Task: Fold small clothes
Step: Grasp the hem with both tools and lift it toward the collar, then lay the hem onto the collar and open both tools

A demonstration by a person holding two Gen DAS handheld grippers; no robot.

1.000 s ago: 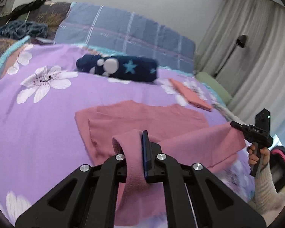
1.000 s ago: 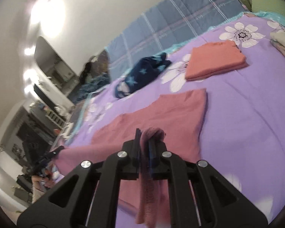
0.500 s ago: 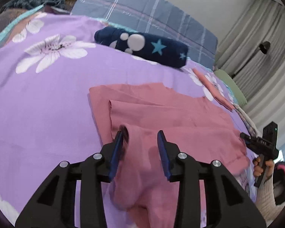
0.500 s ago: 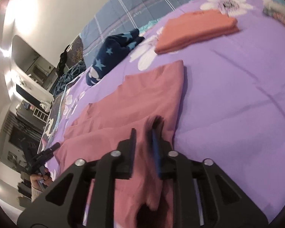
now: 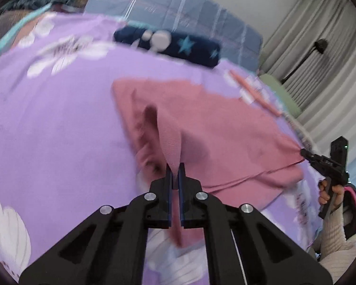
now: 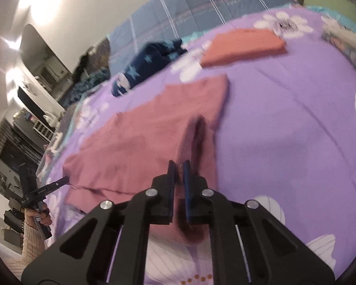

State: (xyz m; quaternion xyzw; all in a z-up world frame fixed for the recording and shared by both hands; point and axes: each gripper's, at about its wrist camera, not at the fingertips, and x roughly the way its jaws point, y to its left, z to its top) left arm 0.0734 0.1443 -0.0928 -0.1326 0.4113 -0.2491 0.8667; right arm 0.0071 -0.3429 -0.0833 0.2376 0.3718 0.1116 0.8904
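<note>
We hold the left gripper (image 5: 175, 174) with its jaws pinched nearly together on a raised ridge of the pink garment (image 5: 208, 128), which lies spread on the purple flowered bedspread (image 5: 54, 128) toward the bed's near edge. Our right gripper (image 6: 178, 175) likewise has its jaws closed tight on a pinched fold at the garment's right side. Toward the bed's far edge lie a rolled navy star-print cloth (image 6: 142, 68) and, to its right, a folded orange garment (image 6: 244, 46).
</note>
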